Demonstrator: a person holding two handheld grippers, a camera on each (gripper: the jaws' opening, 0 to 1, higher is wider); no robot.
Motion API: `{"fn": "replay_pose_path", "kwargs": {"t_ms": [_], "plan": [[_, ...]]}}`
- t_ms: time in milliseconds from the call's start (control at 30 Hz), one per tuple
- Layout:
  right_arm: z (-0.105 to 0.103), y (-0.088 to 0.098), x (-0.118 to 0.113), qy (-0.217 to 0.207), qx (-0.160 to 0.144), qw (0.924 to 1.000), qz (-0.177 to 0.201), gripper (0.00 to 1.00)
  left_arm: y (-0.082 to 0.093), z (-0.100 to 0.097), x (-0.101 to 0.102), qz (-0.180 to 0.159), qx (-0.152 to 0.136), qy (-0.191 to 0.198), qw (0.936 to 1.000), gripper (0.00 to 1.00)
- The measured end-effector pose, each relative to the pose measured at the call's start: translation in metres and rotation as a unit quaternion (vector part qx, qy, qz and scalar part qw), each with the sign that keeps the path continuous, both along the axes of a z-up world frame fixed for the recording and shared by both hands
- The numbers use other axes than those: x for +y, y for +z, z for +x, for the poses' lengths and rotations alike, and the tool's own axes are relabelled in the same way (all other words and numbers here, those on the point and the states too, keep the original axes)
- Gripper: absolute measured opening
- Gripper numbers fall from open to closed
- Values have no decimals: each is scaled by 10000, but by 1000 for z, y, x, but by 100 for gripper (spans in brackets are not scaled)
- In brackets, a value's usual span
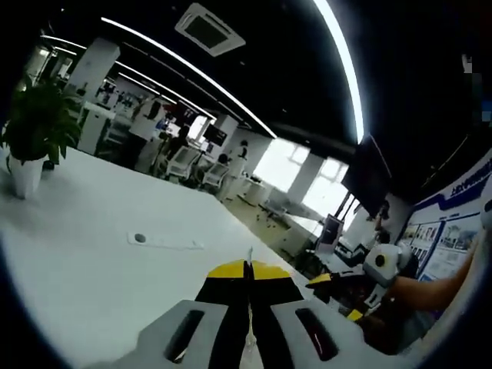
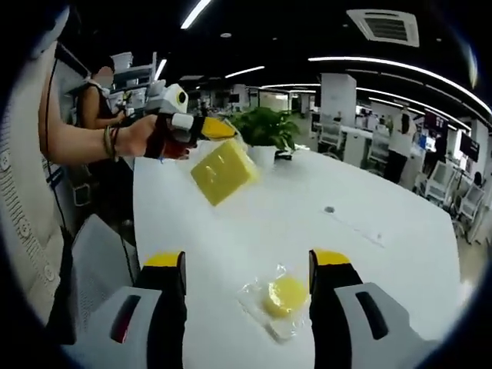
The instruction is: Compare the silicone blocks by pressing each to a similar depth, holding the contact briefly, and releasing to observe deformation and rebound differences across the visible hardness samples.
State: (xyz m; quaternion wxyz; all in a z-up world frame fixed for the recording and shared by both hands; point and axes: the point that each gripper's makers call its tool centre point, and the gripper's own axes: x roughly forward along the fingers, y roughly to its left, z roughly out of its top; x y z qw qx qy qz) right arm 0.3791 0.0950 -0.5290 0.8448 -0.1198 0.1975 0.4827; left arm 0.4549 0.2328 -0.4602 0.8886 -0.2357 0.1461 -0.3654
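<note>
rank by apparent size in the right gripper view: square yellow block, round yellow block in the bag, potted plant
1. square yellow block, though it hangs nearer than the plant
2. potted plant, farther back, so unsure against the square block
3. round yellow block, smallest despite being nearest

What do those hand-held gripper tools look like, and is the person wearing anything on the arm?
Each gripper has two black jaws with yellow tips on light grey bodies with dark slots. The left gripper has a white, black and red body. The person's hand has beaded bracelets at the wrist.
</note>
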Motion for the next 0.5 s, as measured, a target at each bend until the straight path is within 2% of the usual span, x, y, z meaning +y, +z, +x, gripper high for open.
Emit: {"fn": "replay_pose_path", "kwargs": {"t_ms": [67, 100, 500], "plan": [[3, -2, 3, 109, 19, 9999, -110, 61, -2, 2, -2, 29, 21, -53, 10000, 0], [5, -2, 6, 224, -63, 9996, -188, 61, -3, 4, -3, 76, 1, -51, 10000, 0], [31, -2, 33, 815, -89, 9959, -391, 63, -14, 10, -21, 201, 107, -422, 9988, 0]]}}
